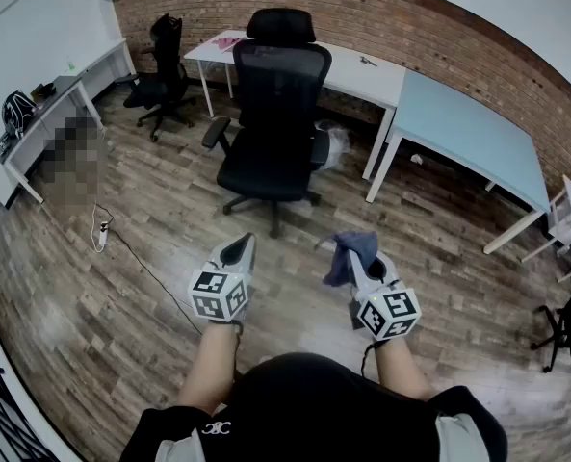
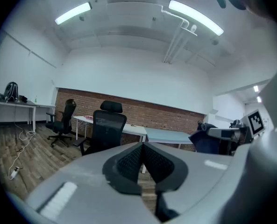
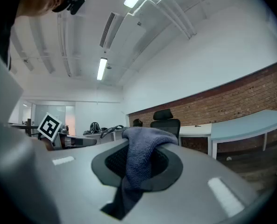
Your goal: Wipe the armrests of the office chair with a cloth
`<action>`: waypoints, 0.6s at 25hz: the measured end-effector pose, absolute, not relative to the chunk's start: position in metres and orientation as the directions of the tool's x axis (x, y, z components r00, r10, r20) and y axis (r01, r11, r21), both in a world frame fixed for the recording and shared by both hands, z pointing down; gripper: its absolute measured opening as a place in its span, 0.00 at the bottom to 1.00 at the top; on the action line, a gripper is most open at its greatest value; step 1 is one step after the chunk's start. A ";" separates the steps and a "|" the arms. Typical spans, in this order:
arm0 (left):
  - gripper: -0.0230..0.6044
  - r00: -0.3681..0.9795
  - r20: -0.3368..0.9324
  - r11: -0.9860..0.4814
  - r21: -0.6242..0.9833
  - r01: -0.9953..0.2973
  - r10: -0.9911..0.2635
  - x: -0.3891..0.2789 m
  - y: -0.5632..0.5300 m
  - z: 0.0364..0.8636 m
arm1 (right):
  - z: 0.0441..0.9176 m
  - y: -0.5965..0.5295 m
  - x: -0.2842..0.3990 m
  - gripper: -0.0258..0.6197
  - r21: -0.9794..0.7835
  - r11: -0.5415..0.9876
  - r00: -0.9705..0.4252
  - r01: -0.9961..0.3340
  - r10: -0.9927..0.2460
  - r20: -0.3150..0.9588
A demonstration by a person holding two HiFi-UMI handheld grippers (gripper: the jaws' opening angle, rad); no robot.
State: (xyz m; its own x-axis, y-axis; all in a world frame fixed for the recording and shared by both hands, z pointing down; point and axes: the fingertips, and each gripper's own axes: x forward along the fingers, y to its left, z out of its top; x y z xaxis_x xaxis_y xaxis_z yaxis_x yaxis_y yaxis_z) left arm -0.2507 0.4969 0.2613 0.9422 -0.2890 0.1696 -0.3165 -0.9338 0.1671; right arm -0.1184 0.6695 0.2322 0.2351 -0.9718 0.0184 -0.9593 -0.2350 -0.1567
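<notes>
In the head view I hold my left gripper (image 1: pixel 239 249) and right gripper (image 1: pixel 357 250) side by side over the wooden plank floor (image 1: pixel 150 229), well apart from the black mesh office chair (image 1: pixel 275 104) and its padded armrests (image 1: pixel 215 133). A dark blue terry cloth (image 1: pixel 344 261) droops from the right one. In the left gripper view my fingers (image 2: pixel 129 161) are pressed together, empty. In the right gripper view they clamp the cloth, its tail hanging below
</notes>
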 end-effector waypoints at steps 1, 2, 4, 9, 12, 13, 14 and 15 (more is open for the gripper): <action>0.04 0.940 0.175 -0.932 0.168 -0.320 -0.291 -0.253 0.496 0.263 | 0.232 0.669 -0.121 0.11 -0.175 -0.229 0.232 -0.958 -0.973 0.006; 0.04 0.939 0.180 -0.931 0.169 -0.324 -0.294 -0.256 0.496 0.265 | 0.232 0.668 -0.123 0.11 -0.192 -0.223 0.229 -0.956 -0.974 -0.006; 0.04 0.936 0.187 -0.927 0.176 -0.331 -0.298 -0.259 0.496 0.269 | 0.233 0.667 -0.126 0.12 -0.217 -0.211 0.221 -0.953 -0.975 -0.021; 0.04 0.930 0.197 -0.919 0.188 -0.345 -0.309 -0.267 0.498 0.276 | 0.236 0.664 -0.133 0.13 -0.195 -0.190 0.196 -0.962 -0.980 -0.015; 0.04 0.927 0.199 -0.918 0.179 -0.353 -0.317 -0.274 0.497 0.275 | 0.238 0.658 -0.139 0.13 -0.184 -0.183 0.187 -0.966 -0.982 -0.007; 0.04 0.926 0.199 -0.918 0.175 -0.356 -0.321 -0.277 0.497 0.274 | 0.238 0.656 -0.141 0.13 -0.178 -0.180 0.184 -0.967 -0.983 -0.005; 0.04 0.925 0.198 -0.917 0.172 -0.359 -0.325 -0.279 0.497 0.273 | 0.238 0.655 -0.143 0.13 -0.172 -0.178 0.182 -0.969 -0.983 -0.004; 0.04 0.924 0.196 -0.916 0.170 -0.363 -0.329 -0.282 0.497 0.272 | 0.237 0.654 -0.144 0.13 -0.166 -0.177 0.180 -0.970 -0.984 -0.004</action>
State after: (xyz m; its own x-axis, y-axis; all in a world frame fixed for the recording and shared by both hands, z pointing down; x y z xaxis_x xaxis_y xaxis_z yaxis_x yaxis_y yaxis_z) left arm -0.2820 0.4971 0.2715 0.9236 -0.3295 0.1961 -0.3629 -0.9162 0.1700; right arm -0.1445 0.6541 0.2367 0.1804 -0.9836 -0.0037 -0.9700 -0.1773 -0.1661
